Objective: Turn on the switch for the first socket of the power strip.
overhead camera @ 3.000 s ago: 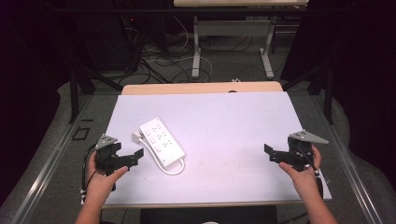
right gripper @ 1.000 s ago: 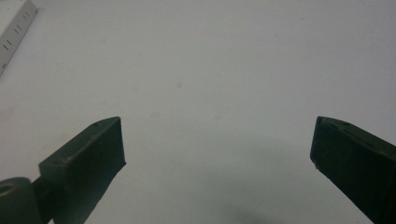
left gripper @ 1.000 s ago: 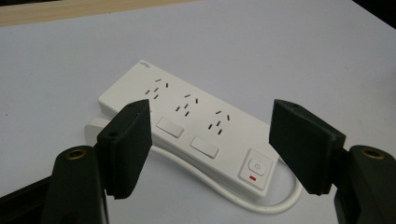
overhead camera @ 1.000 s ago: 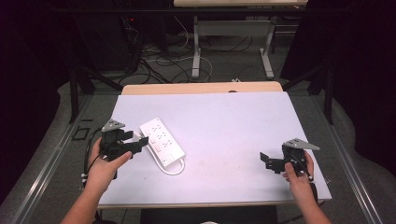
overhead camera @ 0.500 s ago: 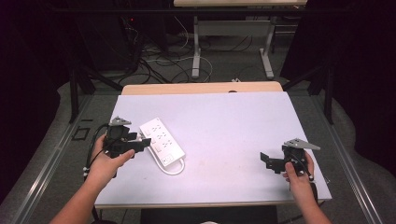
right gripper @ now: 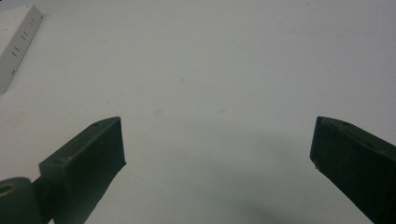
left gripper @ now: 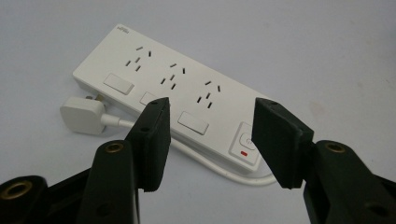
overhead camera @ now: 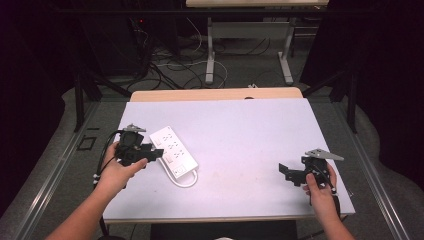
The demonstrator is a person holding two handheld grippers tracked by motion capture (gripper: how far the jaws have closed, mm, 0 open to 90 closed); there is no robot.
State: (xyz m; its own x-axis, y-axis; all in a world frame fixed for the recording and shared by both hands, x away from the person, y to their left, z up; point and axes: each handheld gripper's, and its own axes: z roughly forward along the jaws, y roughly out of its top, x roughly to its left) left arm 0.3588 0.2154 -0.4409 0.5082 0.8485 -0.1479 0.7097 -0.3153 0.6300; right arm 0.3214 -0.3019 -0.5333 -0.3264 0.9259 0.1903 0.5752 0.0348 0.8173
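Two grippers are over the white table [overhead camera: 250,125], one in each of the person's hands. The left gripper [overhead camera: 150,152] is held in the left hand [overhead camera: 117,170] near the table's left edge, its jaws pointing at the white power strip [overhead camera: 174,150] that lies flat and slantwise just beyond them. From the left gripper view the left gripper [left gripper: 210,135] has its jaws parted to a middling gap with nothing between them. They hang just above and short of the power strip [left gripper: 177,93], not touching it. The strip's near long side runs across the gap: the left jaw overlaps a rocker switch, another switch sits in the open space between the jaws, and the round button with a red mark [left gripper: 245,142] at the strip's end lies just inside the right jaw. The strip's white plug [left gripper: 84,114] lies on the table out beyond the left jaw, and its cord [left gripper: 205,161] runs along the near side under the jaws and loops round past the right jaw.

The right gripper [overhead camera: 286,172] is in the right hand [overhead camera: 320,192], well apart from the strip, near the table's right front corner. In the right gripper view the right gripper [right gripper: 217,149] has its jaws spread wide over bare tabletop, holding nothing; a corner of the power strip [right gripper: 16,44] shows far off beyond the left jaw
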